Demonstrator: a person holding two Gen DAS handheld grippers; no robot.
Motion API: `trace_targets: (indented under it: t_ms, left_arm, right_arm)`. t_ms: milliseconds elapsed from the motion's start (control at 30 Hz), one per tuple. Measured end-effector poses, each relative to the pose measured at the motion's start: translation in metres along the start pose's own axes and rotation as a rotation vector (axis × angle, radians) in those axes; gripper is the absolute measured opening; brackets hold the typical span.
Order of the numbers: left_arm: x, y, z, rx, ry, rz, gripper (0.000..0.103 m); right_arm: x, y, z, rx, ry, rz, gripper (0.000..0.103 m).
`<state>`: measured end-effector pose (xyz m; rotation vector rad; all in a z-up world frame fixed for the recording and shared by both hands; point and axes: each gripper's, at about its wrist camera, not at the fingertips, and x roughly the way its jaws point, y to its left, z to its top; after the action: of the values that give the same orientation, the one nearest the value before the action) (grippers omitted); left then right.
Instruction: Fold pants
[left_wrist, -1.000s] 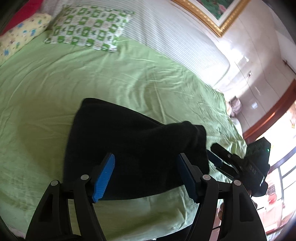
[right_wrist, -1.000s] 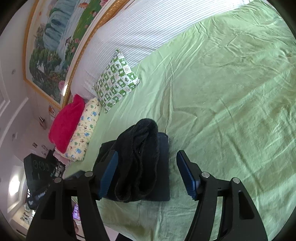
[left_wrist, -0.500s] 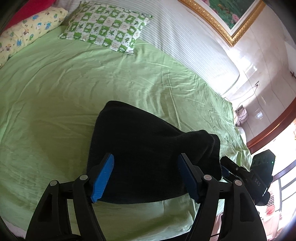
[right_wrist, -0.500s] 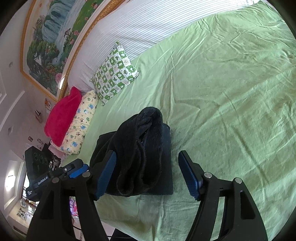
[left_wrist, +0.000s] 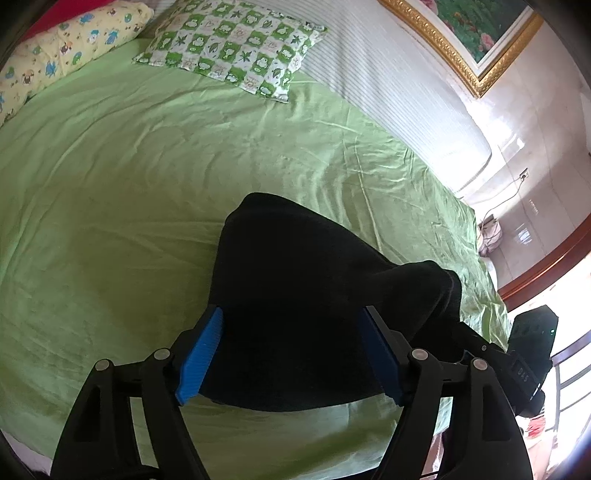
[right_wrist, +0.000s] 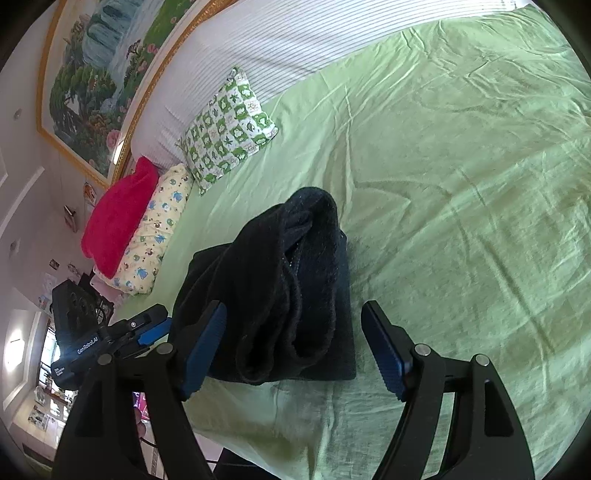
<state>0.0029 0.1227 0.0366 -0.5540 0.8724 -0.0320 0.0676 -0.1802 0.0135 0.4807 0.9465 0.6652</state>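
Observation:
The black pants (left_wrist: 306, 295) lie folded in a thick bundle on the green bed sheet (left_wrist: 110, 206) near the front edge. In the right wrist view the pants (right_wrist: 280, 295) show stacked layers with a rolled end on top. My left gripper (left_wrist: 291, 354) is open, its blue pads over the near edge of the pants, holding nothing. My right gripper (right_wrist: 295, 343) is open and empty, just in front of the pants' right end. The left gripper also shows in the right wrist view (right_wrist: 147, 330), at the bundle's left side.
A green-and-white patterned pillow (left_wrist: 232, 48), a yellow cartoon pillow (left_wrist: 62, 48) and a red pillow (right_wrist: 118, 218) lie at the bed's head by a striped headboard (right_wrist: 295, 48). The bed's front edge (right_wrist: 258, 443) is close under the grippers.
Both grippers have drawn back slightly toward the bed's front edge. The pants lie still and now sit more centred in the left wrist view.

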Motion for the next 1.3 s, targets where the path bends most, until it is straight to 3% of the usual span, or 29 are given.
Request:
trace_targets:
  t_ms: [267,967,1300]
  left_arm:
    - [0.013,0.008,0.0,-0.004,0.024,0.019,0.08]
    - [0.052,0.036,0.012,-0.114,0.121,-0.057,0.085]
    - [0.069,0.048,0.014,-0.186,0.141,-0.112,0.095]
  right_arm:
    - [0.008,-0.002,-0.001,0.011,0.026,-0.012,0.078]
    - [0.033,-0.01,0.004,0.035,0.084,0.0,0.084]
    - [0.043,-0.017,0.008,0.049,0.11,0.047,0.087]
